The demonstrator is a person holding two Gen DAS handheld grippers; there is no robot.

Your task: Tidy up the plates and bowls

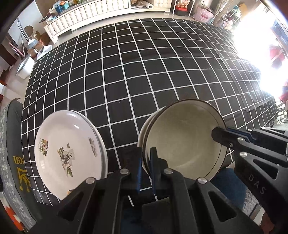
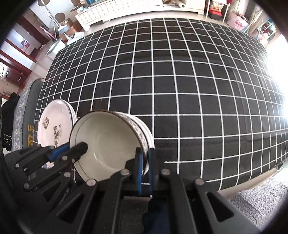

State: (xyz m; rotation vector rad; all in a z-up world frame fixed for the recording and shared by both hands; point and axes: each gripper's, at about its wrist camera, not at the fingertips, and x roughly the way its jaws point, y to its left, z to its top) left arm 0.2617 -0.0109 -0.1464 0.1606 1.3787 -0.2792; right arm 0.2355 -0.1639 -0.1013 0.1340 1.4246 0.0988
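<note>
A stack of cream bowls [image 1: 181, 140] with dark rims and a patterned outside stands near the table's front edge; it also shows in the right wrist view [image 2: 109, 136]. My left gripper [image 1: 146, 158] is shut on the stack's left rim. My right gripper [image 2: 145, 162] is shut on its right rim, and its arm enters the left wrist view from the right [image 1: 223, 135]. A stack of white plates [image 1: 68, 151] with an animal print lies to the left of the bowls, also in the right wrist view [image 2: 54, 126]. Whether the bowls rest on the cloth or hang just above it I cannot tell.
The table wears a black cloth with a white grid [image 1: 144, 75]. A grey cushioned seat with yellow lettering [image 1: 16, 162] sits at the table's left. A white cabinet [image 1: 86, 16] and floor clutter lie beyond the far edge. Strong glare fills the right side [image 1: 261, 45].
</note>
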